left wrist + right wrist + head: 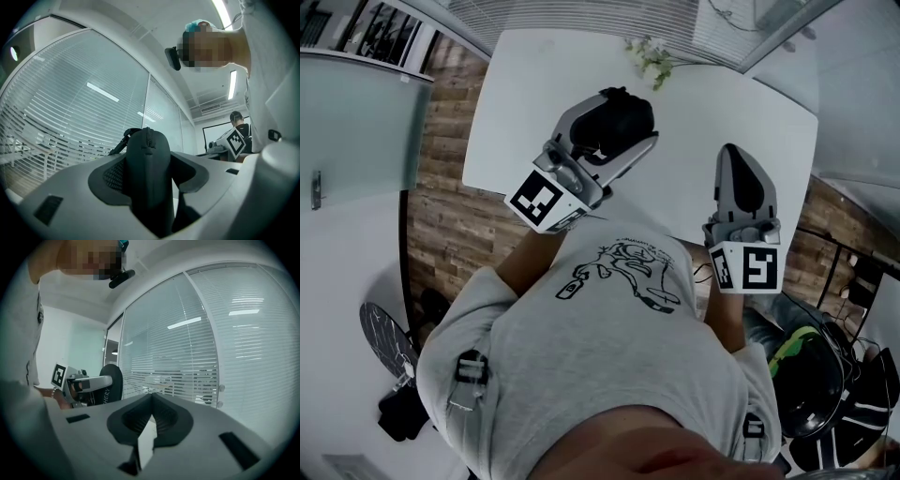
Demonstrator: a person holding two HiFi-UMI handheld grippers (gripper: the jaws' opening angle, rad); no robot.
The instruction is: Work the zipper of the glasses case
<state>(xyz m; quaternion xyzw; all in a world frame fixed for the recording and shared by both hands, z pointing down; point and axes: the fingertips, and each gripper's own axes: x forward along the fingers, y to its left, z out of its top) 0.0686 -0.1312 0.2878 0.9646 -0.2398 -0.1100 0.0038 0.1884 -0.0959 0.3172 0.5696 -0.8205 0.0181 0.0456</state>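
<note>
A black glasses case [617, 120] is held up over the white table [520, 103], and my left gripper [623, 127] is shut on it. In the left gripper view the case [149, 178] stands on end between the two pads, its zipper [148, 138] running up the edge that faces the camera. My right gripper [734, 157] hangs to the right of the case, apart from it, its jaws shut with nothing between them. In the right gripper view the fingertips [151, 398] meet, and the case [111, 383] in the left gripper shows at the left.
A small sprig of green and white flowers [652, 58] lies at the table's far edge. Dark bags and a chair [825, 375] stand on the floor at the right, a fan [384, 339] at the left. Glass walls with blinds [211, 348] surround the room.
</note>
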